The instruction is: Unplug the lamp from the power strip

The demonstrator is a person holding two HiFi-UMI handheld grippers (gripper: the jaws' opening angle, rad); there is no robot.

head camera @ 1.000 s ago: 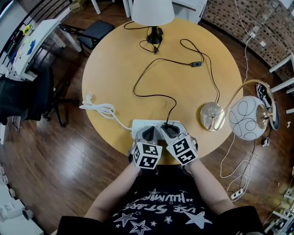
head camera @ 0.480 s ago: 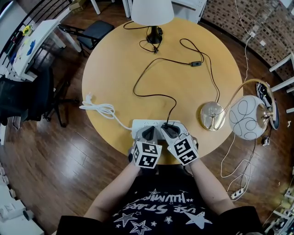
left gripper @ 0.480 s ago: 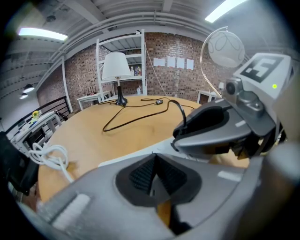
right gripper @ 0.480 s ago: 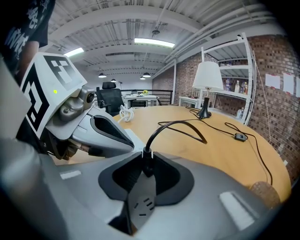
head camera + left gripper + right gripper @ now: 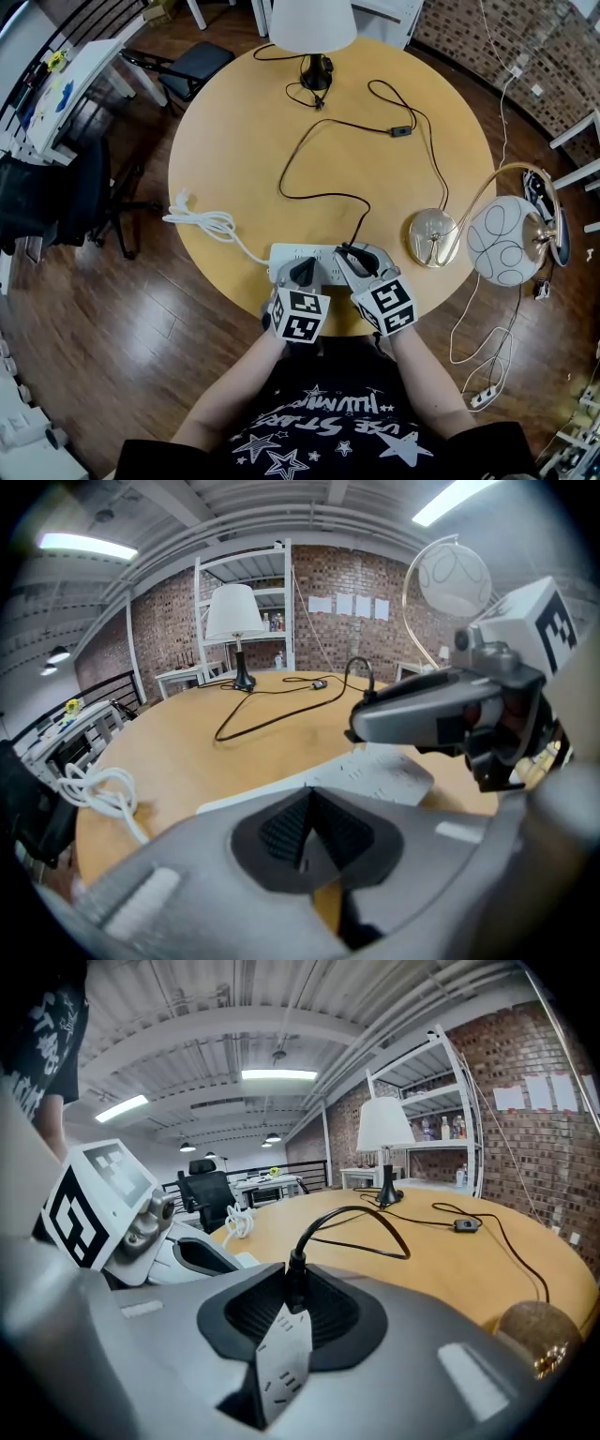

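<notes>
Black and small, the lamp's plug (image 5: 348, 251) sits at the right end of the white power strip (image 5: 298, 255) on the round wooden bench (image 5: 234, 159) in the head view. Its thin cord (image 5: 309, 155) loops back to the lamp (image 5: 314, 28). In the left gripper view, the left tool (image 5: 307, 832) has its jaws together and empty, at the strip's near edge. In the right gripper view, the right tool (image 5: 292, 1312) is clamped on the plug's body. The plug is probably light, rigid and smooth. It is best held by its moulded body rather than the limp cord, with the light strip pinned down.
</notes>
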